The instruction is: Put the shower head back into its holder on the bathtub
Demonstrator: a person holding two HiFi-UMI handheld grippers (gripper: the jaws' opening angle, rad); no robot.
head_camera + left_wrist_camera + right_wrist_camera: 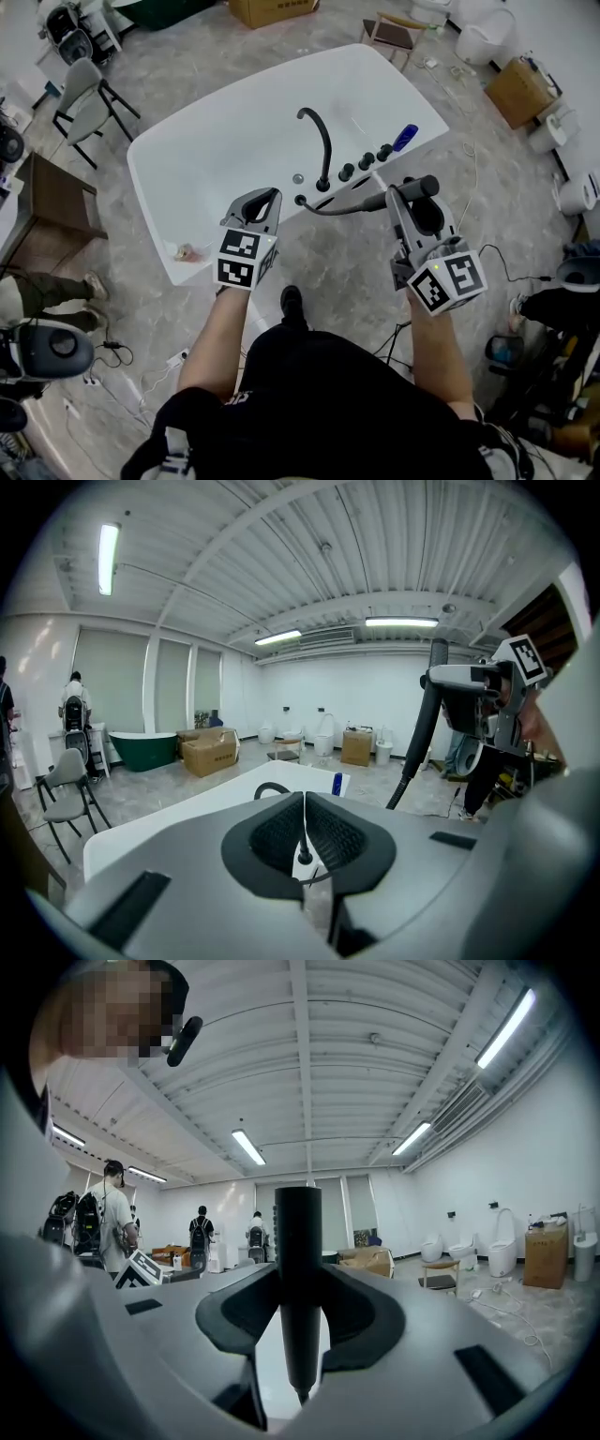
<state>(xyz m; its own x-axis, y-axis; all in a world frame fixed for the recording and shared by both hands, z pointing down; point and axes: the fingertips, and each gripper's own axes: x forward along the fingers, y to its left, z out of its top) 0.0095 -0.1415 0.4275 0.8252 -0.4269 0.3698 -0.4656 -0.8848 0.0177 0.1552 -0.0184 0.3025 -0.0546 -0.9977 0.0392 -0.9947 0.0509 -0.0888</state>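
The white bathtub (pixel 206 159) lies slantwise ahead of me, with a black arched faucet (pixel 323 141) and a row of black knobs (pixel 366 161) on its near rim. My right gripper (pixel 405 192) is shut on the black shower head (pixel 417 187), which stands upright between its jaws (pixel 300 1279). It hovers over the floor just off the tub's near right corner. The shower head's black hose (pixel 342 208) runs left to the tub rim. Left of it, my left gripper (pixel 265 195) is shut and holds nothing (pixel 303 808), close to the rim by the faucet.
A blue bottle (pixel 405 137) lies on the rim beyond the knobs. Grey chairs (pixel 84 94) and a brown table (pixel 47 206) stand to the left. Cardboard boxes (pixel 520 89), a stool (pixel 389 36) and white toilets (pixel 572 192) are at the back and right. Cables trail across the floor (pixel 469 155).
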